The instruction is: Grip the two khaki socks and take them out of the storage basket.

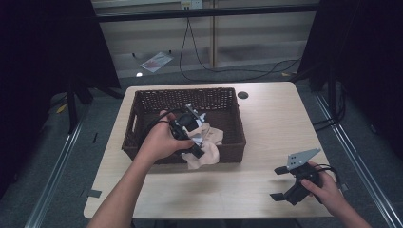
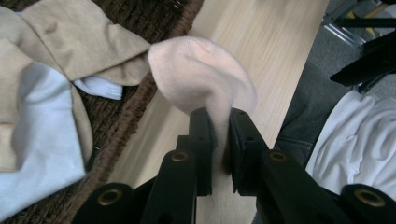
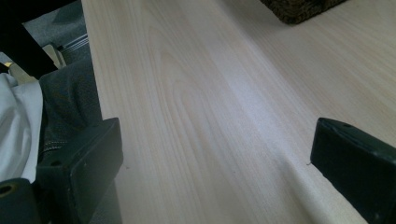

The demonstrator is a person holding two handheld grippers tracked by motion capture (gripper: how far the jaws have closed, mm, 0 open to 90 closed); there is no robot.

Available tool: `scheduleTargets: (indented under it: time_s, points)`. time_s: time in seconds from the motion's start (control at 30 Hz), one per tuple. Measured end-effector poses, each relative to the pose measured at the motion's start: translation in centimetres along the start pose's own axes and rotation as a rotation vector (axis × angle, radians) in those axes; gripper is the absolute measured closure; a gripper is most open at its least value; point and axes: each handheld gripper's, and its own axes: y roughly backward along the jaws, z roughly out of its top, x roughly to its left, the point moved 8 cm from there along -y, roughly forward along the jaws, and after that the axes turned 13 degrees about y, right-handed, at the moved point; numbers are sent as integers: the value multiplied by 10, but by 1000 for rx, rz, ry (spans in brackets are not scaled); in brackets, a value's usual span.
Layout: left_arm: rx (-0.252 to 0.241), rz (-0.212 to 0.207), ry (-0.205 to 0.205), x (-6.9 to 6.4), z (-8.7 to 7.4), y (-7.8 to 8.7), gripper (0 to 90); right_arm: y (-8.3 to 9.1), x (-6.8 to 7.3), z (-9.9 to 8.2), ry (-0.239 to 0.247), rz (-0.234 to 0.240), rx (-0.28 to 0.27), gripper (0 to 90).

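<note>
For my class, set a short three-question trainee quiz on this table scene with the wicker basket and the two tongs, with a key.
1. True or false: the left tongs are shut on the pale pink fabric sock.
2. Where does the dark brown woven wicker basket stand?
A. on the floor
B. on the light wooden table
C. on a chair
3. Fill in: the right tongs hang ____ over bare tabletop, holding nothing.

Key: 1 true; 2 B; 3 open
</note>
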Motion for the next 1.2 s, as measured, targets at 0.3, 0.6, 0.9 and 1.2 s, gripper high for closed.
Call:
scheduleTargets:
  time_s: [0.3,0.6,0.9,1.2]
  points:
    - [36,-7,-9,-3,-6,-16,805,0,0,0,0,0,1,24]
    - [72,-9,-14,-4,-10,-34,787,1,0,0,-1,-1,-1,24]
    - [98,0,-17,-4,-13,-46,735,1,0,0,-1,2,-3,24]
    - [53,0,-5,-7,-5,-33,556,1,0,0,1,1,-1,24]
